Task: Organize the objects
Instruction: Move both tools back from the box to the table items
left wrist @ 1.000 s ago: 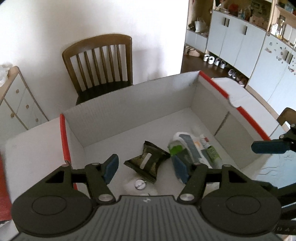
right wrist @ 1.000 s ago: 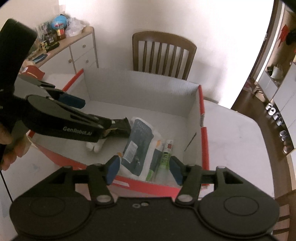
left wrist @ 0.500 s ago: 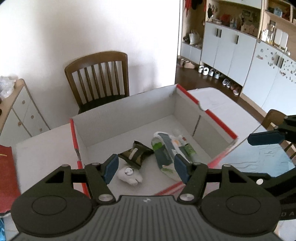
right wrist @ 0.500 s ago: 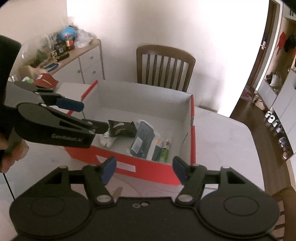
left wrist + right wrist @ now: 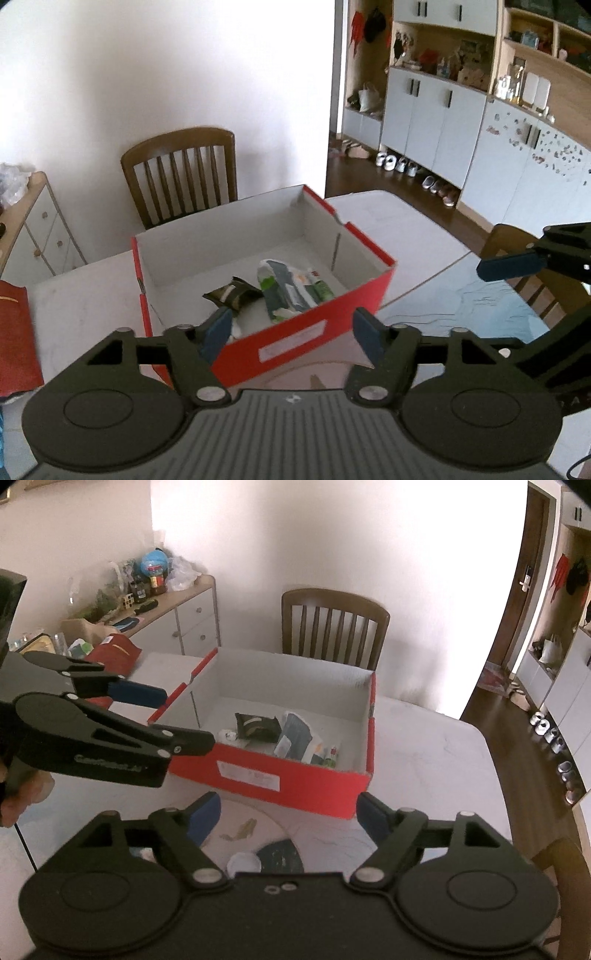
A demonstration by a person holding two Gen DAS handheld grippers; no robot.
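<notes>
My left tongs (image 5: 291, 332) and right tongs (image 5: 284, 814) are both spreading wider, nothing between the pads. Just ahead of both: red box (image 5: 291, 775), white label on its near wall, print unreadable. Inside lie a dark packet (image 5: 256, 726), a blue-white pouch (image 5: 295, 734) and small tubes (image 5: 330, 757). White tabletop (image 5: 424, 760) beneath. Beyond it: wooden chair (image 5: 334, 627), white wall. Lettering on my left tongs' side is blurred.

The red box (image 5: 299, 332) front wall hides part of its contents; the label (image 5: 248, 772) print is too blurred to read.
</notes>
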